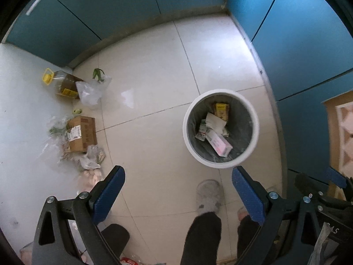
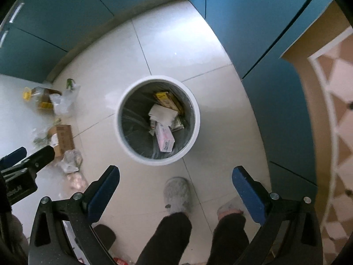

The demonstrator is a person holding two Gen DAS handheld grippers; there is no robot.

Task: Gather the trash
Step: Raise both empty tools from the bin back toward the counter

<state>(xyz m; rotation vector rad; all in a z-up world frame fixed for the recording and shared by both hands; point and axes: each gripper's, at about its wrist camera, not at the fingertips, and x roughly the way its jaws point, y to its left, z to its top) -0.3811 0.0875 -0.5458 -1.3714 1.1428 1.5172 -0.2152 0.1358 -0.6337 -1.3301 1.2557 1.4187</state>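
Observation:
A white round trash bin (image 1: 189, 110) with a grey liner stands on the tiled floor; it also shows in the right wrist view (image 2: 197, 119). Inside lie a yellow carton (image 1: 221, 109), white paper (image 1: 215, 122) and a pink box (image 1: 219, 143). My left gripper (image 1: 177, 174) is open and empty, held above the floor near the bin's front edge. My right gripper (image 2: 175, 172) is open and empty, above the bin's near rim. Loose trash lies at the left: a cardboard box (image 1: 82, 133), plastic bags (image 1: 91, 90) and an oil bottle (image 1: 60, 82).
Teal cabinets (image 1: 110, 11) line the back and right. The person's legs and grey slippers (image 1: 208, 195) stand just below the bin. A patterned panel (image 2: 335, 110) is at far right. More bags and scraps (image 1: 90, 161) lie by the box.

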